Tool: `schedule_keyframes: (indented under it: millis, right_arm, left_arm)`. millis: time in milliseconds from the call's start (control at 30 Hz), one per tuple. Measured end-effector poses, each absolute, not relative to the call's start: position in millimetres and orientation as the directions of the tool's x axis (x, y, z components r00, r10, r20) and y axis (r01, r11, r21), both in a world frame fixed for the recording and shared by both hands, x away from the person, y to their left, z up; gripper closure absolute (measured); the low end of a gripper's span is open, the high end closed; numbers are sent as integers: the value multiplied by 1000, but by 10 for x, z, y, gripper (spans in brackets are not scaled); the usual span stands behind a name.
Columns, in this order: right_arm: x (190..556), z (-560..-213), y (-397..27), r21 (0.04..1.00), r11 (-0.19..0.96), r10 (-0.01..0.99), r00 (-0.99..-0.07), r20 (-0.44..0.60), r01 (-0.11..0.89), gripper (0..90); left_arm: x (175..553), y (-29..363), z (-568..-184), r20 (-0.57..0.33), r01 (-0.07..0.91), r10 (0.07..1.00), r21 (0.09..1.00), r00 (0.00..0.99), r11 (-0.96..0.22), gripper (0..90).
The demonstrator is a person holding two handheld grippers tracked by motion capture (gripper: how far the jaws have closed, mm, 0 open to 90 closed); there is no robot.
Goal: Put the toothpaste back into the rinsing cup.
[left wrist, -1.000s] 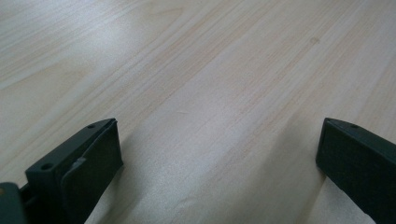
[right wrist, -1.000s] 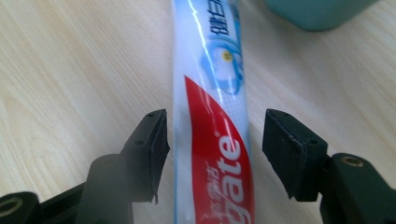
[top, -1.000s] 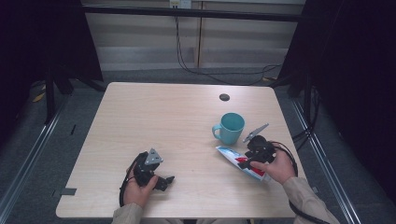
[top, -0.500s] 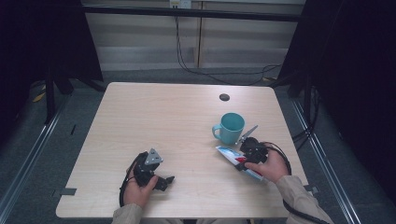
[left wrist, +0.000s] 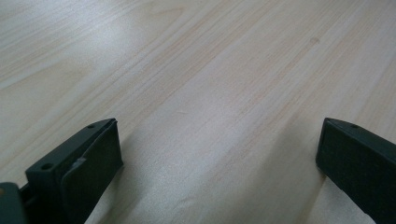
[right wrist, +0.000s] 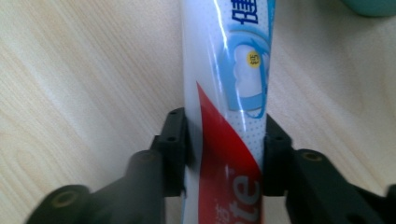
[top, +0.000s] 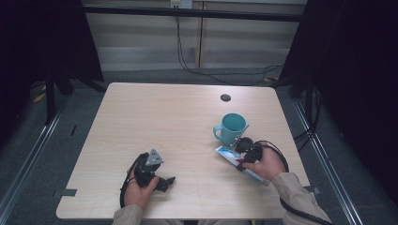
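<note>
White, red and blue, the soft plastic toothpaste tube lies on the pale wooden table beside a teal ceramic mug, pinched in my right gripper. My left gripper rests open, empty. I judge lifting comes next, gently.

The left tongs are wide open, low over the surface. The right tongs squeeze the toothpaste tube.
</note>
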State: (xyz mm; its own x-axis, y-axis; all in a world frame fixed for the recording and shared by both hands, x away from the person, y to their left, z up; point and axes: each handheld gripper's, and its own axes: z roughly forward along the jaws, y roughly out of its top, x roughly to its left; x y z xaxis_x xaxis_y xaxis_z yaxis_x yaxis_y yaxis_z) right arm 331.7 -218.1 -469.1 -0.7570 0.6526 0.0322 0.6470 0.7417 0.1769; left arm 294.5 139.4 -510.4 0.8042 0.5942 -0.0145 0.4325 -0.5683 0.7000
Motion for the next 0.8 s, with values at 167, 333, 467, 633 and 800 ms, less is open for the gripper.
schedule_keyframes:
  millis: [167,333,467,633,800]
  right_arm:
    - [3342,-4683,-2179,163,733,662,-748,58,661,720]
    - [3342,-4673,-2215,178,711,678,-730,87,681,739]
    - [3335,-4667,-2241,200,714,670,-738,84,671,741]
    - [3297,-4646,-2305,246,694,678,-729,91,676,742]
    - [3262,-4558,-2380,287,682,679,-728,92,672,741]
  left_arm:
    - [2945,1394,-5104,-14,432,594,700,805,-569,0]
    - [2945,1394,-5104,-15,433,595,700,804,-568,0]
    - [2945,1394,-5104,-15,433,595,700,804,-568,0]
    - [2945,1394,-5104,-15,433,595,701,804,-567,0]
    - [2945,1394,-5104,-15,433,595,701,804,-567,0]
